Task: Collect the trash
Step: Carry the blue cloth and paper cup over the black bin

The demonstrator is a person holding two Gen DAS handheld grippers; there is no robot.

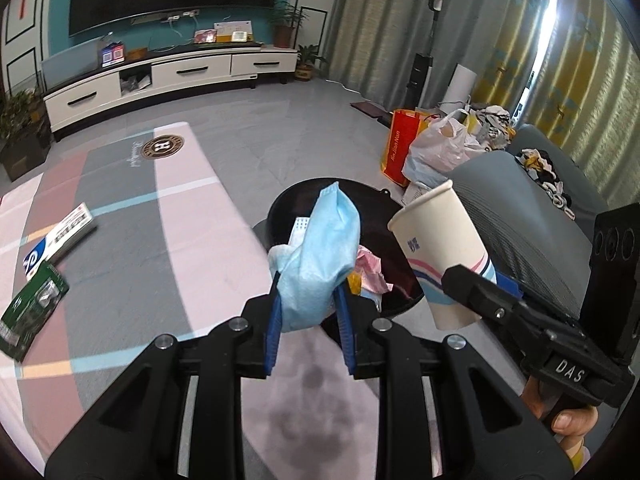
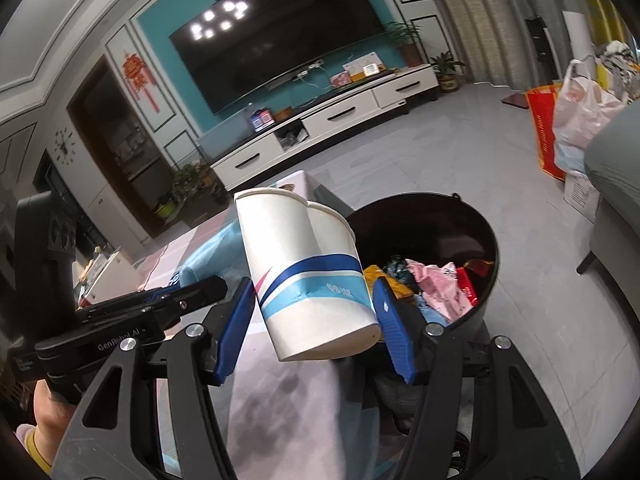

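- Left wrist view: we see the left gripper pinching a crumpled blue face mask between its blue pads, the mask standing up out of the jaws.
- The black trash bin lies directly ahead of and below that gripper; the mask's upper end overlaps the bin's opening in this view, so we judge the left hand to be at, or just short of, the rim.
- The right gripper enters from the right of the same view, clamped on a white paper cup with blue and pink stripes. The cup's long axis tilts, mouth up and toward the bin.
- Right wrist view: we confirm the right gripper squeezes the paper cup at its lower half; the wall is dented at the right pad. The trash bin lies ahead and to the right of the cup, already holding pink, yellow and red wrappers.
- We judge both hands near the bin, the left more squarely over it. The coming move needs each item carried past the rim before release.
- Surface: a pink, grey and white rug on a grey tiled floor. A toothpaste box and a green packet lie uncollected on the rug, well apart from the bin.
- Room: TV cabinet against the far wall, grey sofa beside the bin.
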